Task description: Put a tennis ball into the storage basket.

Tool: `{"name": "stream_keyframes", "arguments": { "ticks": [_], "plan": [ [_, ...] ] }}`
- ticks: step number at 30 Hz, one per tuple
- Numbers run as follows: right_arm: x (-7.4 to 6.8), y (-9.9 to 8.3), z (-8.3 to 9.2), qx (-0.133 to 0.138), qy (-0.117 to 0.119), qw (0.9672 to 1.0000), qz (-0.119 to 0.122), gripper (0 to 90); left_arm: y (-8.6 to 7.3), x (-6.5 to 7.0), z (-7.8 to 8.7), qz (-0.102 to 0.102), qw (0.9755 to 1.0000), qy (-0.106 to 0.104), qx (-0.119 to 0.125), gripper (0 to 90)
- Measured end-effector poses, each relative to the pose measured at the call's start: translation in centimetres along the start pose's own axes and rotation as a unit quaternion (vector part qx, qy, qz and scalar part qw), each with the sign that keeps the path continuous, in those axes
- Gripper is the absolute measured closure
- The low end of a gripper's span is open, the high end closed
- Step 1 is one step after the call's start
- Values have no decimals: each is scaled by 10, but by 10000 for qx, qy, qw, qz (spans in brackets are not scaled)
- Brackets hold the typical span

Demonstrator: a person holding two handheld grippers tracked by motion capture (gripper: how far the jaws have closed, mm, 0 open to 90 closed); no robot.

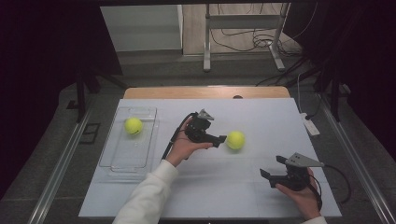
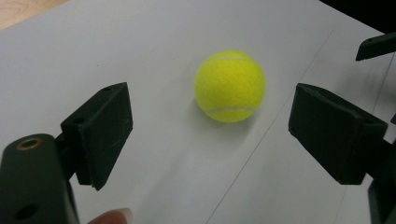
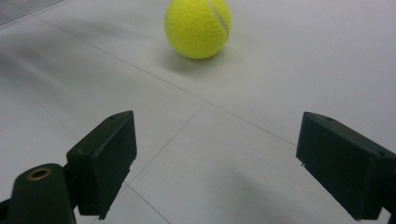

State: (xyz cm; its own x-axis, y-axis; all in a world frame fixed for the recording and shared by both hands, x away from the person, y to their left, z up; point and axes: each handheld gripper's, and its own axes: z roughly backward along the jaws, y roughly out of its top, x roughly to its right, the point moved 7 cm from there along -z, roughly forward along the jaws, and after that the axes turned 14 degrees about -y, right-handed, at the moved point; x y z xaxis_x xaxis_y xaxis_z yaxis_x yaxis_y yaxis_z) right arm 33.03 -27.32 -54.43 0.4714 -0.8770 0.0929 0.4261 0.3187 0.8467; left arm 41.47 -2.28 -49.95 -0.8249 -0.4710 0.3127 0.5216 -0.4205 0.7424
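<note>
A yellow tennis ball (image 1: 235,140) lies on the white table top (image 1: 261,116), right of centre. My left gripper (image 1: 221,139) points at it from the left, its tips just short of the ball. In the left gripper view the ball (image 2: 229,86) rests a little beyond the open left gripper (image 2: 211,130), with nothing between the jaws. My right gripper (image 1: 272,166) stands open near the front right of the table, aimed toward the ball (image 3: 198,28), which lies well ahead of the right gripper (image 3: 215,140). A second tennis ball (image 1: 133,126) lies in a clear tray (image 1: 116,161) at the left.
The tray takes up the table's left side. A tip of the right gripper (image 2: 376,45) shows at the upper right of the left gripper view. Cables trail from both grippers. A wooden edge (image 1: 205,91) runs behind the white top, with a metal stand (image 1: 206,46) on the floor beyond.
</note>
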Motion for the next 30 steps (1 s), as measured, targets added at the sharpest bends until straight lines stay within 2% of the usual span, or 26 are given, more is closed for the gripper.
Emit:
{"name": "stream_keyframes", "arguments": {
  "ticks": [30],
  "plan": [
    [1, -1, 0, -6, -9, 10000, 2, 129, 8, 0, -36, -14, 9996, -98, -267, 147]
  ]
}}
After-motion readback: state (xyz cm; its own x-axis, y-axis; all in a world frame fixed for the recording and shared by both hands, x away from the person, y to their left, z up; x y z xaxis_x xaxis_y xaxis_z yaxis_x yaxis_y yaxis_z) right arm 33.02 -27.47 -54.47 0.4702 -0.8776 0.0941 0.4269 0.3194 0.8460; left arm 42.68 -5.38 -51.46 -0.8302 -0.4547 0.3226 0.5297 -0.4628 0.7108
